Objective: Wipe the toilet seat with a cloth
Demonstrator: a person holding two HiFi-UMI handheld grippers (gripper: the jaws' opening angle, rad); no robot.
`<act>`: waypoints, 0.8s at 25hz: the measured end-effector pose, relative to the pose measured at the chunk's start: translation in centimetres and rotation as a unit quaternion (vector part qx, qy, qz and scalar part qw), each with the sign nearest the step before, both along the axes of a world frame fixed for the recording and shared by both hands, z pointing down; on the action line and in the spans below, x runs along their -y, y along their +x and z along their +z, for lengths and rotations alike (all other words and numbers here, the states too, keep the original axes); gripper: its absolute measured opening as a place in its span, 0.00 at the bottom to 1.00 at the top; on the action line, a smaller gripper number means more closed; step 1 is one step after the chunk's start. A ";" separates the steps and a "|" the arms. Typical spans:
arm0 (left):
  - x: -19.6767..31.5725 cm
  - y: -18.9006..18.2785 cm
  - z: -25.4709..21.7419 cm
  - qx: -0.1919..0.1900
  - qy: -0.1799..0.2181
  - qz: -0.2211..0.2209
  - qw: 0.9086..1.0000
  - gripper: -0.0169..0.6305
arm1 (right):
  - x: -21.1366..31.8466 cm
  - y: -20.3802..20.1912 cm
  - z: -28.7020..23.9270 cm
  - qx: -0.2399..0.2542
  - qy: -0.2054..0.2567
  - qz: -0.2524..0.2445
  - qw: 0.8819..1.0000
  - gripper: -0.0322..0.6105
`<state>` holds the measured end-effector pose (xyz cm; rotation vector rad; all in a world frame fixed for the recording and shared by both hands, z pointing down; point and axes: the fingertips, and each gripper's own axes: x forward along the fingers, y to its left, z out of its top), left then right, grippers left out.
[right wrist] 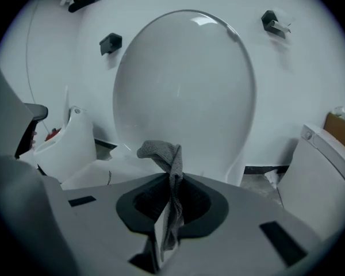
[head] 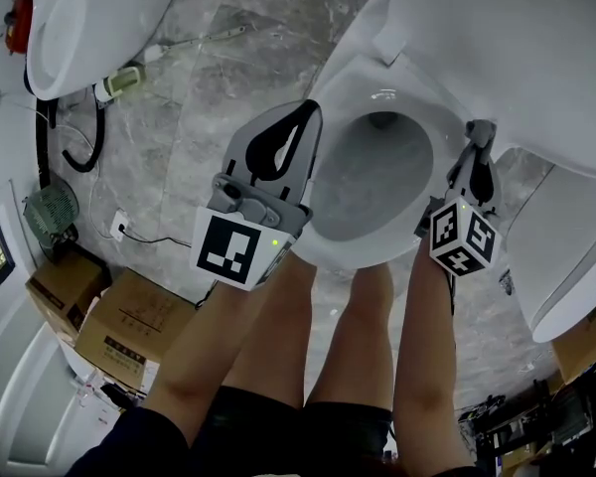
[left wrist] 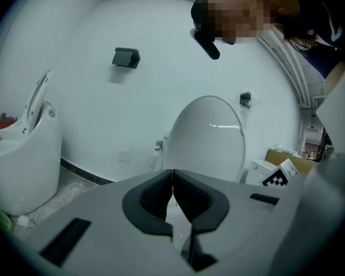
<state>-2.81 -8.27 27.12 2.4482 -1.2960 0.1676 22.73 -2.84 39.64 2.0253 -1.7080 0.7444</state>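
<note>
Forearms (head: 219, 351) and bare legs (head: 363, 326) were seen closest to the head camera, and beyond them the two grippers were held at either side of the toilet seat (head: 343, 256). The left gripper (head: 303, 117) was held at the seat's left edge with its jaws pressed together and nothing between them. The right gripper (head: 480, 137) was held at the seat's right edge and was clamped on a grey cloth (right wrist: 169, 154). A fold of the cloth stuck up past the jaws and the rest hung down between them. From above, the cloth (head: 480, 127) was seen just beside the seat, but whether it touched the seat could not be told. No wet streak or wiped patch could be made out, so the wiping was judged to be barely begun at best, with the whole ring left to be covered. Only the head view showed the seat, the bowl (head: 372, 172) and each gripper's place beside them. The grip on the cloth and the raised lid (right wrist: 184, 85) were shown plainly only in the right gripper view. The left gripper view alone showed a second toilet (left wrist: 23, 148) from the side.
</note>
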 end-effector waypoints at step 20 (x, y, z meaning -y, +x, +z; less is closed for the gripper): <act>2.3 0.4 0.9 0.007 -0.011 0.032 0.999 0.06 | 3.4 -4.1 3.3 -0.001 -0.032 -0.052 0.998 0.13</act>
